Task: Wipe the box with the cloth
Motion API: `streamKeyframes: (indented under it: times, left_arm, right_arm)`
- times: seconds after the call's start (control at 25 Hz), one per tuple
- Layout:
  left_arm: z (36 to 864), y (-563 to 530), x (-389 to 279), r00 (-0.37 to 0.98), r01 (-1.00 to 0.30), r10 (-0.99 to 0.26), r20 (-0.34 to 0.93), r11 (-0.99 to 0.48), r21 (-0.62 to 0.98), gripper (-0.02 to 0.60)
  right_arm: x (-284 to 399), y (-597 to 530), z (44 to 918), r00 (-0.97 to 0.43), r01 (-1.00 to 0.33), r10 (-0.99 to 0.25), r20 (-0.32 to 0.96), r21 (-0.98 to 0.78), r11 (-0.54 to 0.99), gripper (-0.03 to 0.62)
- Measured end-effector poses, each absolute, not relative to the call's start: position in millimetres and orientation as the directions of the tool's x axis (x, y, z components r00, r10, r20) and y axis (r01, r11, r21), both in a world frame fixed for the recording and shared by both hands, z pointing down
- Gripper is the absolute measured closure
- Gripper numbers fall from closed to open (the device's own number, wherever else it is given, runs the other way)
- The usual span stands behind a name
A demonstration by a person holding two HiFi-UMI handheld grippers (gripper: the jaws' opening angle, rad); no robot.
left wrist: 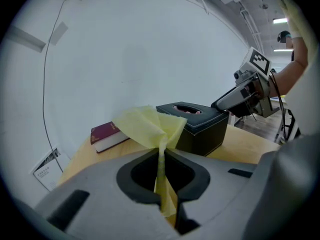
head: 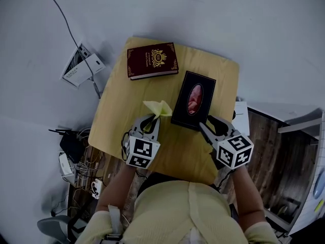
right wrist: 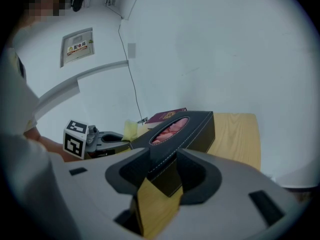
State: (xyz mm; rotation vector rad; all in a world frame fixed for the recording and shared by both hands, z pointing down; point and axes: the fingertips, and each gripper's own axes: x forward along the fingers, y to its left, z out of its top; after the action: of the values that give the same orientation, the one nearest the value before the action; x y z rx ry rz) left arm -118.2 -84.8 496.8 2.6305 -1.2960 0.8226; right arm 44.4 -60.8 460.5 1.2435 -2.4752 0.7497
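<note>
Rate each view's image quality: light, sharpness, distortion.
Head view: dim, even light, sharp on the wooden table. Left gripper view: fisheye bend, black corners, glaring ceiling strips upper right, crumpled yellow cloth crisp. Right gripper view: same fisheye, black leather tissue box sharp, nearest foreground soft.

Maroon book (head: 152,60) lies flat at table's (head: 117,116) far left corner. White leaflet (head: 80,66) on grey floor (head: 30,100), just left of table.
</note>
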Motion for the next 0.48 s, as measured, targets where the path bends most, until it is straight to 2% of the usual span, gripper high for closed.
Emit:
streamKeyframes:
  times: [0.24, 0.48]
  left_arm:
    - [505.9, -50.3, -108.8, 0.5, -0.779, -0.702, 0.507, -0.62, -0.09, 0.551]
    - [526.2, -24.6, -90.7, 0.523, -0.746, -0.649, 0.552, -0.662, -0.071, 0.551]
  right_arm:
    - [45.4, -56.0, 460.5, -0.582, -0.814, -0.683, 0.441, -0.314, 0.489, 0.419]
    - [55.8, -49.8, 458.8, -0.551, -0.834, -0.714, 0.431, -0.318, 0.451, 0.424]
